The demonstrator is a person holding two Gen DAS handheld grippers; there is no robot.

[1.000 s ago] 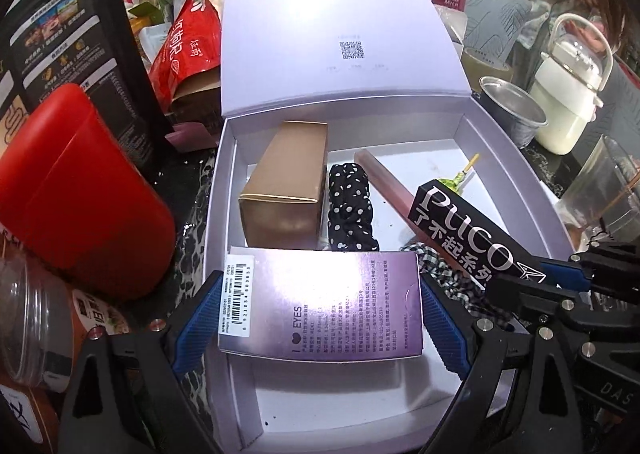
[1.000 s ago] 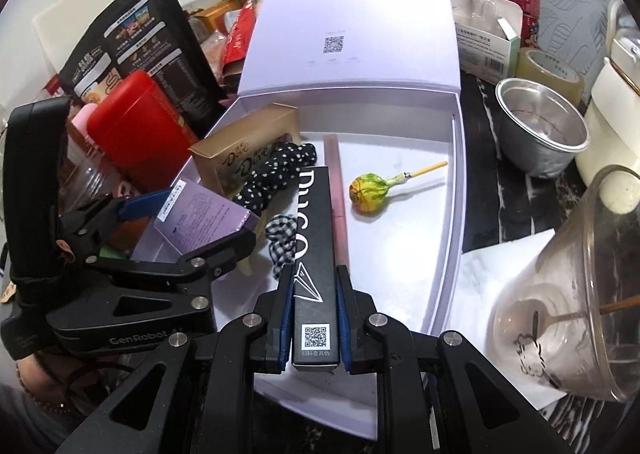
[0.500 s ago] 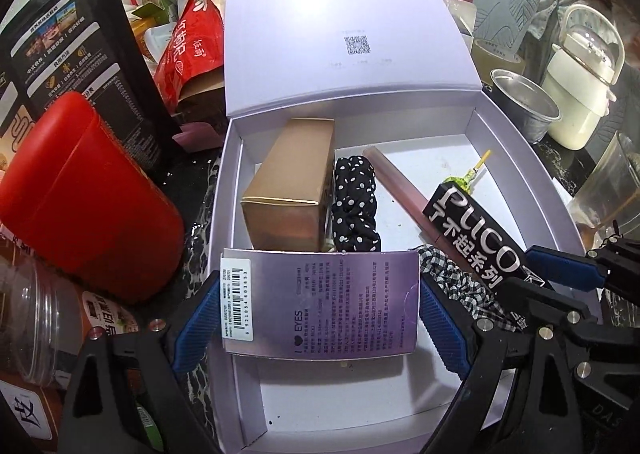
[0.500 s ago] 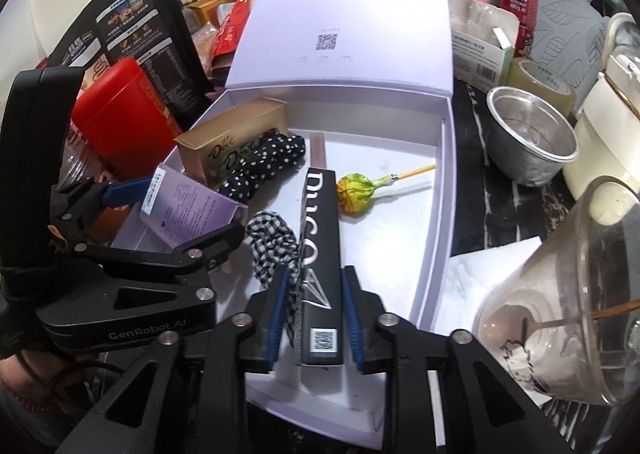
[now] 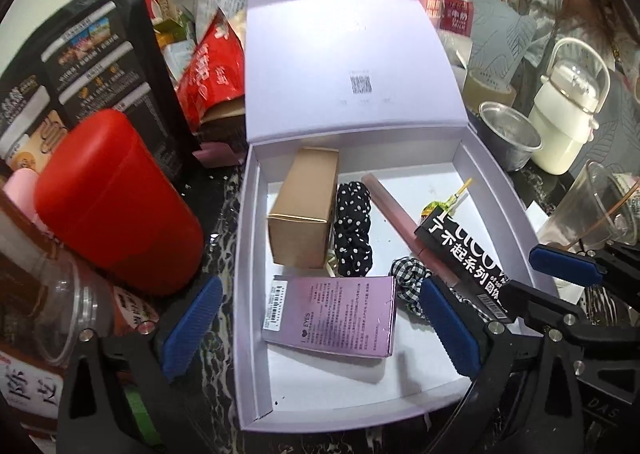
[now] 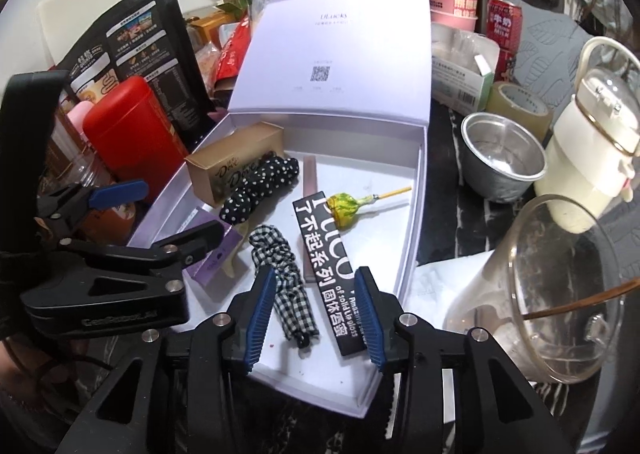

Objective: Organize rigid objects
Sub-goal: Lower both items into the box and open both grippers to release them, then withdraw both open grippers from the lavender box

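Observation:
An open lilac gift box (image 5: 248, 254) (image 6: 412, 214) holds a purple "EYES" carton (image 5: 332, 320) (image 6: 210, 250), a gold Dove box (image 5: 306, 206) (image 6: 232, 170), a black PUCO lip-gloss box (image 5: 460, 254) (image 6: 328, 270), a pink stick (image 5: 400, 222), a lollipop (image 6: 344, 206), a dotted scrunchie (image 5: 354, 230) (image 6: 260, 186) and a checked scrunchie (image 5: 408, 282) (image 6: 280, 270). My left gripper (image 5: 320, 328) is open, pads either side of the purple carton lying in the box. My right gripper (image 6: 316, 310) is open around the near end of the black box, which rests in the box.
A red canister (image 5: 116, 202) and black snack bag (image 5: 80, 66) stand left of the box. A metal bowl (image 6: 502, 154), white jug (image 6: 592, 150), tape roll (image 6: 520, 102) and clear plastic cup (image 6: 560, 294) stand to its right.
Both grippers have opened. The purple carton dropped from the left gripper into the box. The black box left the right gripper's grip and lies in the box. Both grippers drew back.

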